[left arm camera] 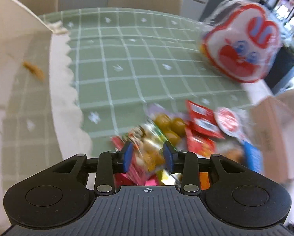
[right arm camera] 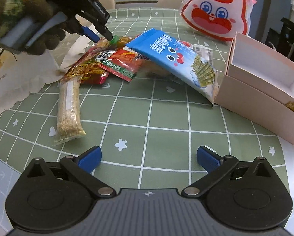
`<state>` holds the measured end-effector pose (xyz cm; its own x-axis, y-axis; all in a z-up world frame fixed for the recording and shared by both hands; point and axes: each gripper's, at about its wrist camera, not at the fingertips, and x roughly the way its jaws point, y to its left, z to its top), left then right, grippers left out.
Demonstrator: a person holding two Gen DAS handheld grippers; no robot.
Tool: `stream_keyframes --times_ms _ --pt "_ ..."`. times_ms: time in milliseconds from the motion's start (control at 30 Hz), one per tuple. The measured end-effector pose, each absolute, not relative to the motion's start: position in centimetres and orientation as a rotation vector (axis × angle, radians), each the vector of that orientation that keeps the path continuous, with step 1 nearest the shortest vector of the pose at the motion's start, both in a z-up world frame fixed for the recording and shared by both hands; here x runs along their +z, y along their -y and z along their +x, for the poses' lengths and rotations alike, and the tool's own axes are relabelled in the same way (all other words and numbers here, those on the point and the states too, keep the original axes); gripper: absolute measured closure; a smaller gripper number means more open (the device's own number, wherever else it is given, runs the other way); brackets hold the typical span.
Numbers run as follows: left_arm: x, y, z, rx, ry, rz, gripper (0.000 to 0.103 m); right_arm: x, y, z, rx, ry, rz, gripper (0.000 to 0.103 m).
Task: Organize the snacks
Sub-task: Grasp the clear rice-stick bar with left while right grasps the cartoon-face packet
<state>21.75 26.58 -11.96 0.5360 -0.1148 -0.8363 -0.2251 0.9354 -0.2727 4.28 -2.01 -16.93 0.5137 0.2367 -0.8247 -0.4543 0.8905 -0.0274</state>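
Note:
A pile of snack packets lies on the green checked tablecloth (right arm camera: 147, 106): a blue seaweed packet (right arm camera: 176, 59), red packets (right arm camera: 119, 63), a clear packet of round green and brown snacks (left arm camera: 164, 129) and a long cereal bar (right arm camera: 69, 108). My left gripper (left arm camera: 148, 157) hovers over the pile with its jaws partly open around the clear packet; the view is blurred. It also shows in the right wrist view (right arm camera: 101, 35) at the pile's far left end. My right gripper (right arm camera: 148, 157) is open and empty, low over the cloth in front of the pile.
An open pale pink box (right arm camera: 264, 84) stands at the right, with a crumb inside. A white and red rabbit-face bag (right arm camera: 215, 11) stands at the back right. A white paper bag (right arm camera: 15, 78) lies at the left. Chairs stand behind the table.

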Motion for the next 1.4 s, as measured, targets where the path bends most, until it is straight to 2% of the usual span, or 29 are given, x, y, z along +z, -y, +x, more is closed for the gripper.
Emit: stream_keyframes --times_ms 100,200,400,567,600,633,733,800,833,967,1100,1300,1400 --pt "-10.7 -25.3 18.6 0.048 -0.967 -0.410 0.065 -16.8 2.2 4.7 0.478 -0.965 -0.284 0.000" --pt "-8.7 -23.4 14.1 0.147 -0.904 -0.406 0.065 -16.4 2.6 5.0 0.510 -0.974 -0.278 0.007" --pt "-10.4 -20.5 7.9 0.198 -1.025 -0.687 0.065 -15.3 1.9 5.8 0.514 -0.924 -0.280 0.018" --pt "-11.8 -17.6 9.1 0.206 -1.024 -0.508 0.065 -13.7 1.7 5.4 0.488 -0.866 -0.308 0.018" --pt "-12.2 -16.9 9.6 0.210 -1.028 -0.434 0.062 -13.7 1.7 5.4 0.488 -0.866 -0.308 0.018" --pt "-12.6 -16.3 9.7 0.204 -1.032 -0.378 0.055 -13.2 1.8 5.4 0.476 -0.840 -0.332 0.018" --pt "-13.2 -15.2 9.5 0.169 -1.009 -0.254 0.052 -11.1 2.0 6.3 0.426 -0.742 -0.388 0.018" --pt "-13.2 -15.3 9.1 0.160 -0.994 -0.234 0.052 -9.6 1.9 7.6 0.429 -0.692 -0.396 0.018" --pt "-13.2 -15.4 8.9 0.151 -0.992 -0.245 0.057 -8.8 1.5 8.6 0.444 -0.685 -0.393 0.018" --pt "-14.3 -17.0 6.3 0.105 -0.988 -0.346 0.061 -7.1 -2.4 13.1 0.583 -0.705 -0.347 0.017" --pt "-15.4 -18.4 3.0 0.138 -0.968 -0.362 0.061 -10.2 -10.2 17.6 0.727 -0.764 -0.402 0.017" --pt "-15.8 -19.2 1.5 0.142 -0.983 -0.357 0.063 -15.2 -15.7 21.9 0.717 -0.842 -0.419 0.017" --pt "-15.9 -19.1 1.8 0.139 -0.983 -0.347 0.062 -17.3 -17.1 23.2 0.690 -0.884 -0.457 0.027"
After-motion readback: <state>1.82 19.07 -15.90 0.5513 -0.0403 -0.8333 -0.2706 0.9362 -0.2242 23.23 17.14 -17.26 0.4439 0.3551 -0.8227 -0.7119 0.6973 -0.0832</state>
